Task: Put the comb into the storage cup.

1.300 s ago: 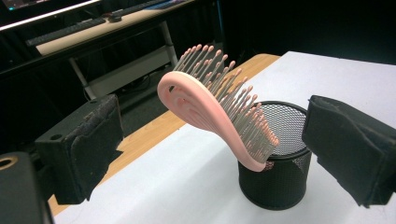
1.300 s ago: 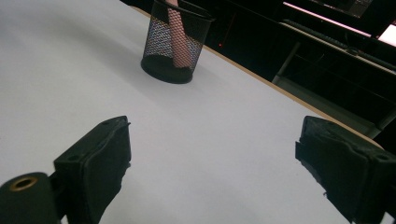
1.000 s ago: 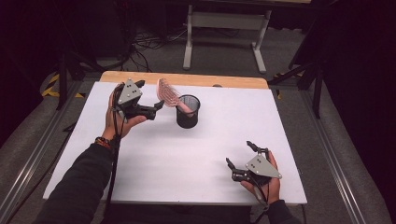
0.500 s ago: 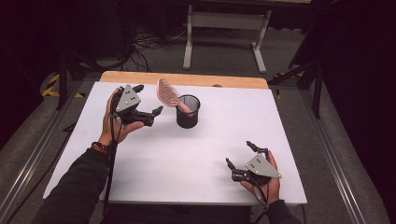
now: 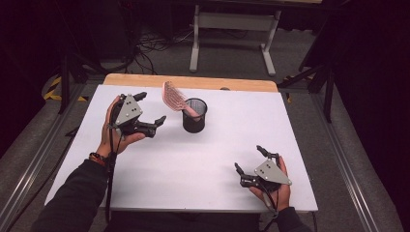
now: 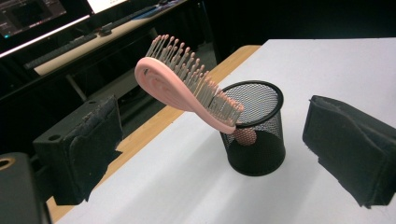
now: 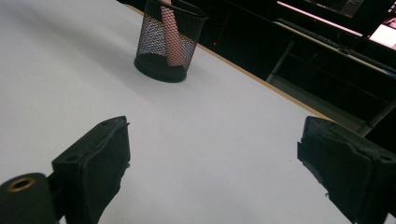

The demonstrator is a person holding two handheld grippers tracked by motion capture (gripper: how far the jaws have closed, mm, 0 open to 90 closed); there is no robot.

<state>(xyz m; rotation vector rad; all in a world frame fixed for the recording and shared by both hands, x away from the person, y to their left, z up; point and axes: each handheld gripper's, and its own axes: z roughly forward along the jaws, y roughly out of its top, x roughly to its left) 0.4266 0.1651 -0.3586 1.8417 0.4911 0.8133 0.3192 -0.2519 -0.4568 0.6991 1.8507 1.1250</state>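
A pink hairbrush (image 5: 175,97) stands handle-down in a black mesh pen cup (image 5: 194,116) near the middle of the table's far edge. Its bristled head leans out over the cup's rim toward the far-left corner. The table (image 5: 208,159) is white with a wooden strip along the far edge.

The left gripper (image 5: 151,108) hovers just left of the cup, jaws wide apart and holding nothing. The right gripper (image 5: 249,164) rests near the table's near-right corner, well apart from the cup, jaws also spread and bare.

The brush looks like light, stiff moulded plastic — smooth and possibly slippery along its curved back, with springy bristles that would give under pressure. The firmest hold is likely across the solid spine of the head, or the neck just above the rim. The cup is light too and may tip if the brush drags sideways.
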